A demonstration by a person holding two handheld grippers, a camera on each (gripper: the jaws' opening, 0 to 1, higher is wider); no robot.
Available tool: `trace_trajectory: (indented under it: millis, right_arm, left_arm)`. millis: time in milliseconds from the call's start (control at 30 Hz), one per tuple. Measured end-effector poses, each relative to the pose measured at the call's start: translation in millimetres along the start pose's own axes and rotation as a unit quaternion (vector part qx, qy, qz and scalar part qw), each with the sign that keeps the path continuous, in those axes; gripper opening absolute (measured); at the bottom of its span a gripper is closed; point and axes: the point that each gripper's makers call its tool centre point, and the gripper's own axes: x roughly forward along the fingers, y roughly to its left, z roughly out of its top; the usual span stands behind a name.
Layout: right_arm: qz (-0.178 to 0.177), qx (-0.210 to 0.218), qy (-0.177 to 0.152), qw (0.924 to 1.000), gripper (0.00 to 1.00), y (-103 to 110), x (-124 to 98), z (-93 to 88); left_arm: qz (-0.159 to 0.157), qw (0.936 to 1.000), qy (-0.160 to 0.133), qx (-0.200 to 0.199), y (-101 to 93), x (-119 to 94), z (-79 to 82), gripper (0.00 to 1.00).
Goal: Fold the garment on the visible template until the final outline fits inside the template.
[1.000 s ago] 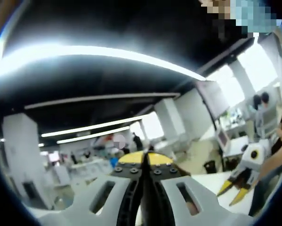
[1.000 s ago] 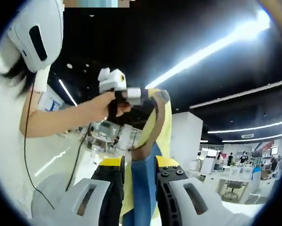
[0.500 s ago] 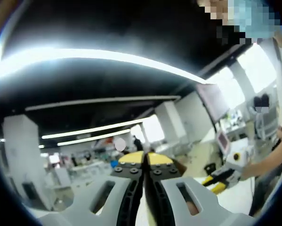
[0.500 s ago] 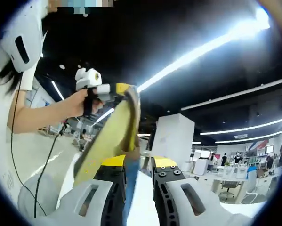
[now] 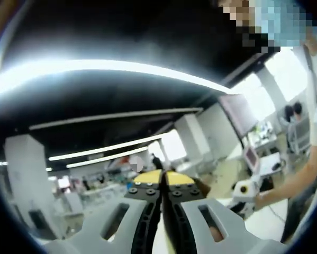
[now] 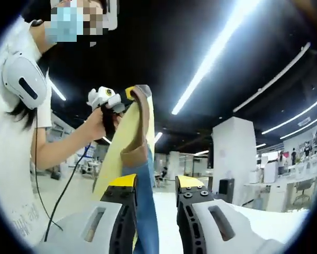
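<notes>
While aloft, garment (image 6: 127, 143) edge in left hand-held gripper (image 6: 127, 95), right hand-held gripper (image 6: 155, 182) apart.

Both views tilt upward across the open hall toward the black ceiling with long white light strips (image 5: 110, 69), each catching the other gripper: the left gripper (image 6: 127, 93) and the right gripper (image 5: 243, 191).

garment (image 6: 127, 138) swung back upright, right gripper (image 5: 242, 191) lower

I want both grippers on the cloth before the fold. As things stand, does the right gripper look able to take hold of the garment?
Probably yes: the garment hangs from the left gripper, its blue part between the right gripper's open jaws.
</notes>
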Motion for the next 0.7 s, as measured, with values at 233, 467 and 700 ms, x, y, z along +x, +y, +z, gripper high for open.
trace_trajectory:
  millis: [233, 467, 700]
  right_arm:
    - [0.009, -0.013, 0.008, 0.9998, 0.3, 6, 13, -2.7]
    - [0.005, -0.025, 0.013, 0.9996, 0.12, 5, 16, -6.5]
    - [-0.016, -0.034, 0.016, 0.9992, 0.01, 3, 4, -8.6]
  left_arm:
    - [0.001, 1.0, -0.001, 0.002, -0.8, 1, 2.0, 0.0]
    - [-0.001, 1.0, -0.002, 0.001, -2.0, 2, 2.1, 0.0]
    - [0.003, 0.9999, 0.007, -0.007, 0.6, -1, -7.6, 0.0]
